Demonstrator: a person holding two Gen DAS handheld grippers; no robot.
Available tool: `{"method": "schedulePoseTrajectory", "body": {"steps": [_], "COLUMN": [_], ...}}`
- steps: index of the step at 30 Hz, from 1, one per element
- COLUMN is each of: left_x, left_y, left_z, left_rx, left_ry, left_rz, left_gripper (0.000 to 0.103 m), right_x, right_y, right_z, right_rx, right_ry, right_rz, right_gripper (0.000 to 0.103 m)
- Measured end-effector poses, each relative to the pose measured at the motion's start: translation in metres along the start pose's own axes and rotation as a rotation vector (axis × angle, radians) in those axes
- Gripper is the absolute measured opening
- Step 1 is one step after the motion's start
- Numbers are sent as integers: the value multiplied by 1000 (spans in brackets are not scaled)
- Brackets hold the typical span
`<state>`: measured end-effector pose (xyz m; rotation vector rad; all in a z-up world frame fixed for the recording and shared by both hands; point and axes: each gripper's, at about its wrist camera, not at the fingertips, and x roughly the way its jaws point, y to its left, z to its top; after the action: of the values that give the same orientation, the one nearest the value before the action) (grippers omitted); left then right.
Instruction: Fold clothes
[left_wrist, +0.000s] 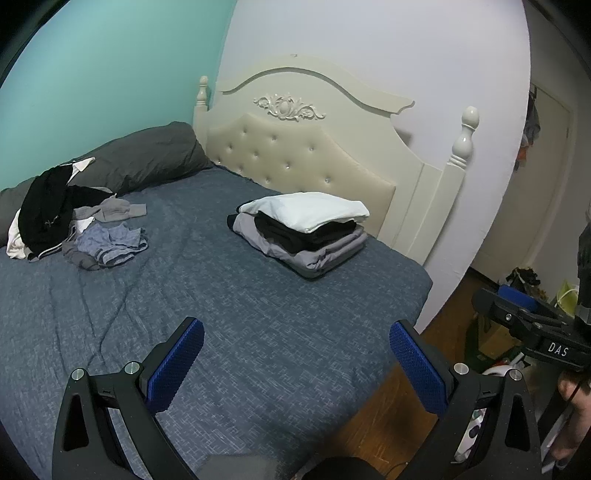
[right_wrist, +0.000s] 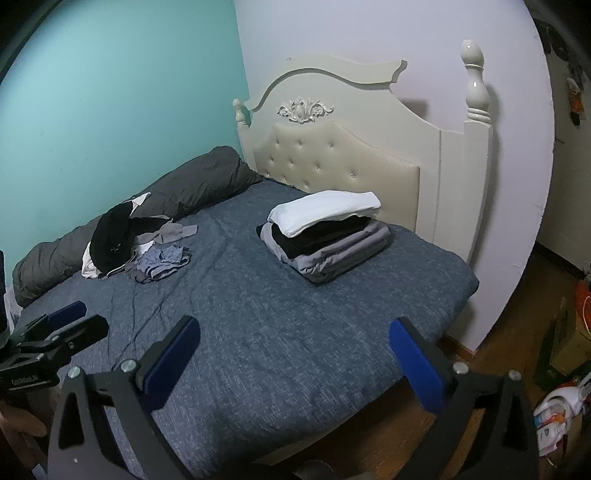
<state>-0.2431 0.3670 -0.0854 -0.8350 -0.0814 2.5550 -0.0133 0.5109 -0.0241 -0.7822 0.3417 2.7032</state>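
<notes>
A pile of unfolded clothes (left_wrist: 70, 218), black, grey, white and light blue, lies at the far left of the bed; it also shows in the right wrist view (right_wrist: 136, 247). A folded stack (left_wrist: 306, 230) of grey, black and white garments sits near the headboard, also seen in the right wrist view (right_wrist: 327, 236). My left gripper (left_wrist: 295, 365) is open and empty above the near part of the blue bedspread (left_wrist: 240, 314). My right gripper (right_wrist: 295, 362) is open and empty above the bed's near edge. Each gripper shows at the edge of the other's view.
A cream tufted headboard (left_wrist: 295, 155) stands behind the stack. A grey rolled duvet (left_wrist: 147, 158) lies along the teal wall. Wooden floor (left_wrist: 380, 417) with clutter and boxes (right_wrist: 569, 347) lies to the right of the bed.
</notes>
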Motion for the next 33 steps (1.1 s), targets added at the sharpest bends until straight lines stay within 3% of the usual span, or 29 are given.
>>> {"method": "schedulePoseTrajectory", "body": {"steps": [33], "left_x": [-11], "left_y": [2], "left_z": [1], "left_rx": [-21], "left_ry": [-2], "left_rz": [1], "left_gripper": [102], "right_x": [-10], "right_y": [9], "right_z": [-1], "right_rx": [-24], "right_ry": [1], "right_rz": [-11], "right_gripper": [103]}}
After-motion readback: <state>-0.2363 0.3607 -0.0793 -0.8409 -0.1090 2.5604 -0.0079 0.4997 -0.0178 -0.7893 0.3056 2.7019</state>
